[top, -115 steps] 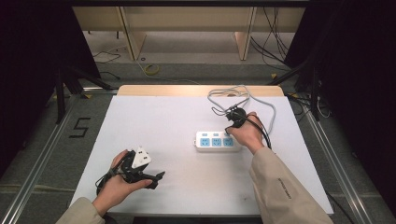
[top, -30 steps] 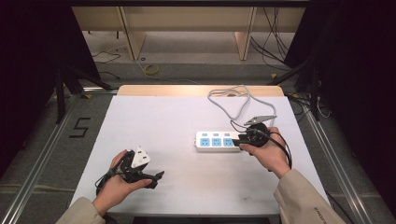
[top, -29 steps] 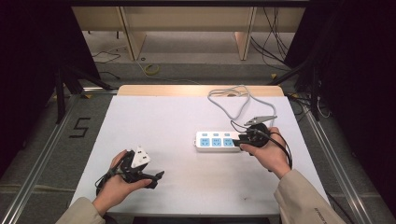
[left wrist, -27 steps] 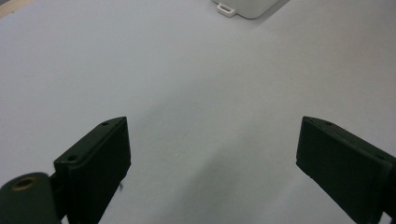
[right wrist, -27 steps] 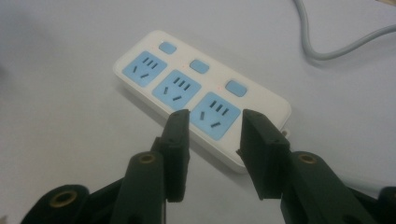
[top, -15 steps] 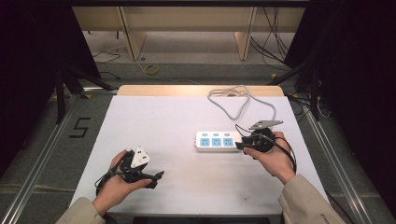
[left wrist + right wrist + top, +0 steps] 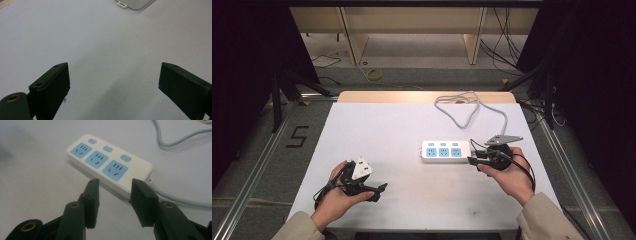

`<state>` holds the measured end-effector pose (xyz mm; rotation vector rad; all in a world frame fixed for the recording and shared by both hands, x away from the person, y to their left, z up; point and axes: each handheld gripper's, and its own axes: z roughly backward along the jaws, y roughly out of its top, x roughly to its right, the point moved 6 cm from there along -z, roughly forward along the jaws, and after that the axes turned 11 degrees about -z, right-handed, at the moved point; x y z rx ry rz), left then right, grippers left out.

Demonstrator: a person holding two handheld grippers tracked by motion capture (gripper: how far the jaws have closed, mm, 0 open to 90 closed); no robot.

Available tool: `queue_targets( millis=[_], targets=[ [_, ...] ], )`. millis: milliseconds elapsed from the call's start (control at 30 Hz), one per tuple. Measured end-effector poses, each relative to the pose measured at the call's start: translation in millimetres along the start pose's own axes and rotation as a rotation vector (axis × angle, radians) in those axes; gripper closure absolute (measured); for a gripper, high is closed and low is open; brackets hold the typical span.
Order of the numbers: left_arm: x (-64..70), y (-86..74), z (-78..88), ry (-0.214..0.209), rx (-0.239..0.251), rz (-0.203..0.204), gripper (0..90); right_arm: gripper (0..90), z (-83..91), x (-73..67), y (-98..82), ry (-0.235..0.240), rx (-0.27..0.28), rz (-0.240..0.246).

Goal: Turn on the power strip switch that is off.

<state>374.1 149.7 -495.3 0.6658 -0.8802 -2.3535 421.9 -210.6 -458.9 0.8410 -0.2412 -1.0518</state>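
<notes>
Power strip [image 7: 446, 151] lay flat on the white table [image 7: 412, 125], w/ its grey cable [image 7: 472, 107] looping toward the far edge. Right gripper [image 7: 113, 195] sat just beside the strip's cable end, jaws apart and just been opening, nothing btwn them. Left gripper [image 7: 112, 87] rested well apart from the strip, near the front edge, jaws wide, empty.

Place: lab recording bay | Signs: white table [image 7: 402, 130] on metal frame [image 7: 257, 165]; black curtains [image 7: 247, 45]; floor cables [image 7: 507, 35]; taped floor number [image 7: 297, 136]
</notes>
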Motion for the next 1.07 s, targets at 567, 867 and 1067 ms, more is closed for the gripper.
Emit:
queue_targets(
  millis=[567, 867, 1067],
  targets=[
    [-0.3, -0.6, 0.3, 0.0, -0.002, 0.006, 9.8, 51.7, 9.6, 2.8, -20.7, 0.022, 0.04, 0.002],
    [0.7, 0.0, 0.4, -0.002, 0.003, 0.004, 9.9, 42.7, 17.6, 1.4, -39.5, 0.07, 0.096, -0.001],
    [2.0, 0.8, -0.1, -0.009, 0.005, 0.004, 10.0, 38.6, 20.8, 1.2, -43.5, 0.078, 0.118, -0.004]
  ],
)
